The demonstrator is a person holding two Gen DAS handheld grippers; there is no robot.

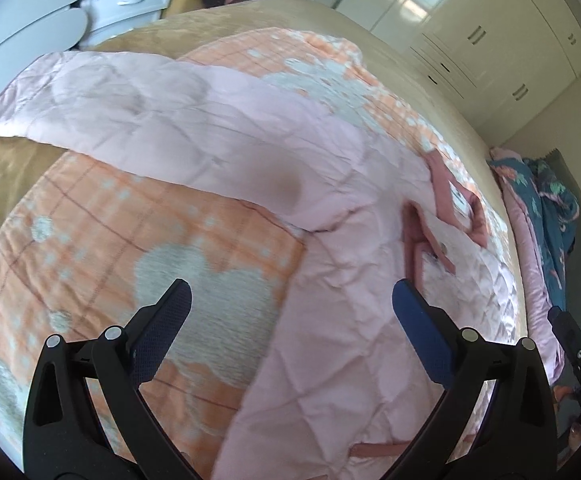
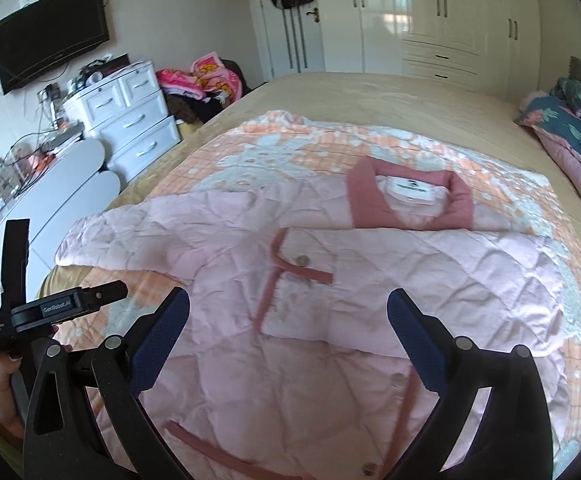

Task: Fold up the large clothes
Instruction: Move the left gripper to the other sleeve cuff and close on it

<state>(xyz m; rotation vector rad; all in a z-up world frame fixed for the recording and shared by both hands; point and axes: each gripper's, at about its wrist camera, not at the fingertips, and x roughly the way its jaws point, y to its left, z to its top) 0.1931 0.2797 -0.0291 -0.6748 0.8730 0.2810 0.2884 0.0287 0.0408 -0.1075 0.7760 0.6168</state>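
A pale pink quilted jacket (image 2: 330,312) with darker pink trim and collar (image 2: 410,196) lies spread front up on an orange and grey blanket (image 2: 258,152). Its left sleeve (image 1: 102,100) stretches out across the blanket towards the bed's edge. My left gripper (image 1: 292,300) hovers open over the jacket's left side, near where the sleeve joins. My right gripper (image 2: 288,312) is open above the jacket's chest, with nothing between its fingers. The other gripper's body (image 2: 50,312) and a hand show at the lower left of the right wrist view.
The blanket lies on a beige bed (image 2: 370,92). Teal and pink bedding (image 2: 570,120) is piled at the head. White drawers (image 2: 130,120), a white table (image 2: 50,200) and heaped clothes (image 2: 210,76) stand beside the bed. White wardrobes (image 2: 450,12) line the far wall.
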